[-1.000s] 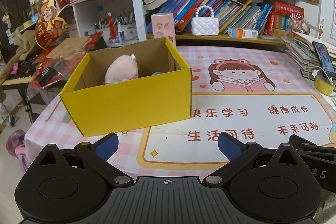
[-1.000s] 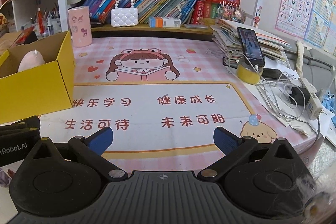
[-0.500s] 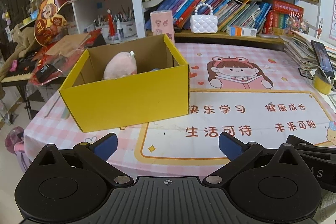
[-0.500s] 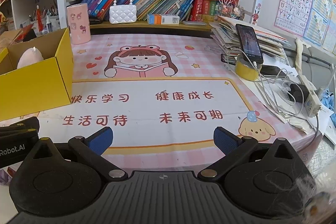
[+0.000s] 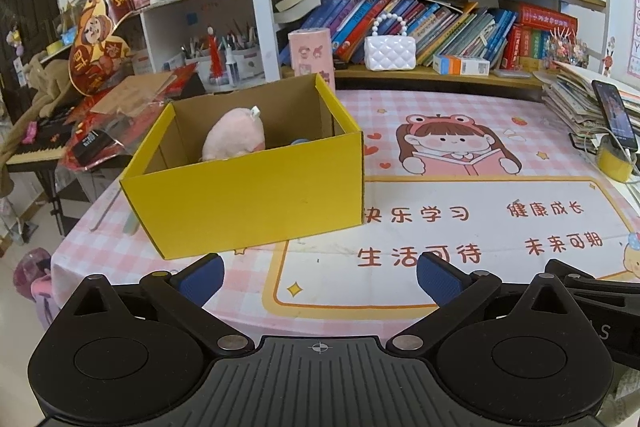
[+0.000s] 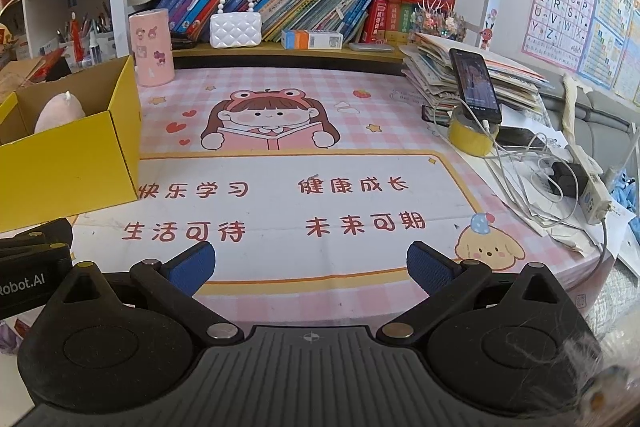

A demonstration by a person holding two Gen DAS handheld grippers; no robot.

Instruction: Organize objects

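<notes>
So we've got both claws hanging at the near edge of the counter (image 6: 360,87), and neither one is holding anything. The left claw (image 5: 320,273) is spread wide, blue pads (image 5: 202,273) well apart with nothing between them. Same story for the right claw (image 6: 311,263), spread wide and empty.

The landmark here is the yellow box (image 5: 248,195). It sits on the pink checkered mat (image 6: 304,187) at the counter's left side, open at the top. From the left claw it's just ahead and a bit to the left, with its near wall close to the left pad but not touching. From the right claw it's off to the far left, well apart.

Inside the box we can see a pink plush (image 5: 236,139) leaning toward the back-left corner, with a small white tag on top. Something blue (image 5: 300,141) peeks out just right of the plush, but too little shows to tell what it is.

Behind the box, a pink tube (image 6: 151,47) stands upright by the shelf. Right of that, on the lower shelf, there's a white purse (image 6: 236,29). Far right of the box, a phone (image 6: 476,87) is propped up in a yellow tape roll (image 6: 470,141).
</notes>
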